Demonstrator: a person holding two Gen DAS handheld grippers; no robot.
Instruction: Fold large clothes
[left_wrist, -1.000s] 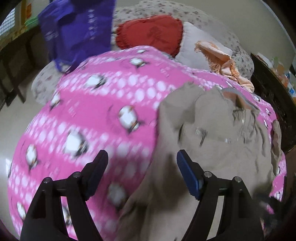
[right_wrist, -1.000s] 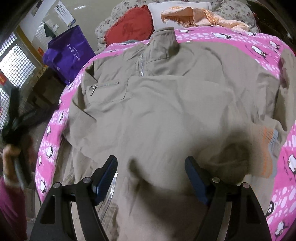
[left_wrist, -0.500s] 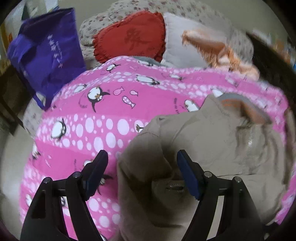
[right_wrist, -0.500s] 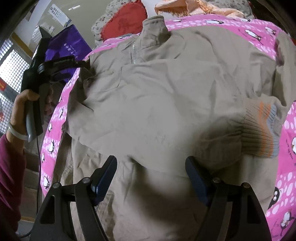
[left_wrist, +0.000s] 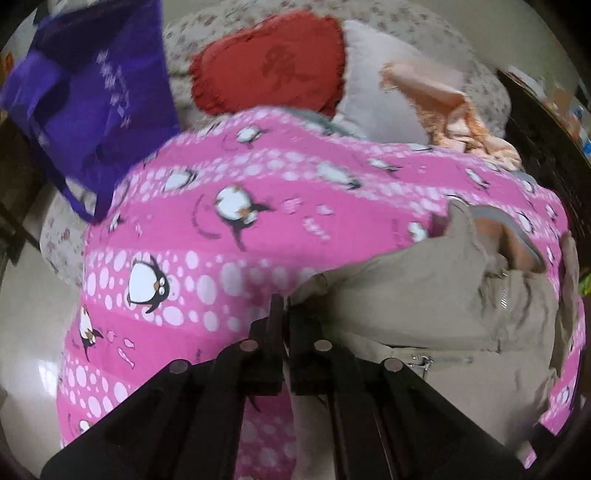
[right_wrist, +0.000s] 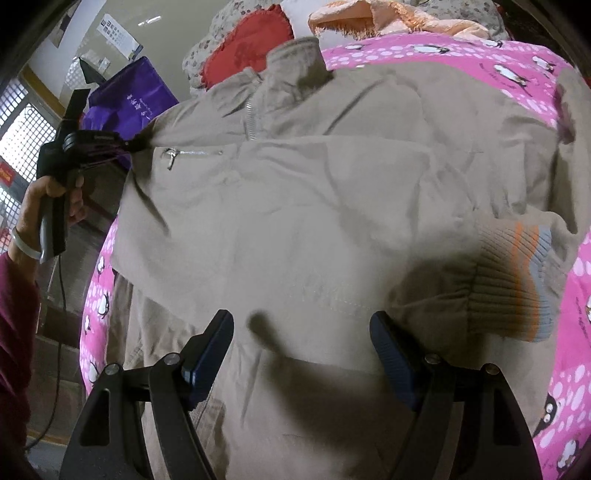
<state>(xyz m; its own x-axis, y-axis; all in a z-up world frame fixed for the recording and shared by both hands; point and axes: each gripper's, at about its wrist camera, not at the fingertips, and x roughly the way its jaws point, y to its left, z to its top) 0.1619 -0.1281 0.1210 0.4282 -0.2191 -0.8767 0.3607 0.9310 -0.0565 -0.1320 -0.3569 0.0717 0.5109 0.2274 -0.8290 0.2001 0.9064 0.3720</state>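
Observation:
A beige zip-up jacket (right_wrist: 314, 206) lies spread on a pink penguin-print blanket (right_wrist: 524, 74), collar toward the far end. A ribbed cuff (right_wrist: 517, 284) with orange and grey stripes lies folded across its right side. My left gripper (left_wrist: 284, 314) is shut on the jacket's left shoulder edge (left_wrist: 406, 295) and lifts it slightly; it also shows in the right wrist view (right_wrist: 136, 144). My right gripper (right_wrist: 301, 343) is open and empty, hovering over the jacket's lower middle.
A red cushion (left_wrist: 273, 74), a pale pillow (left_wrist: 380, 85) and a peach fringed cloth (left_wrist: 450, 107) lie at the bed's far end. A purple tote bag (left_wrist: 92, 92) stands at the left. Floor (left_wrist: 26, 325) lies beyond the blanket's left edge.
My left gripper moved in to the jacket's left shoulder and closed on it. My right gripper stayed open, drifting slightly lower over the jacket.

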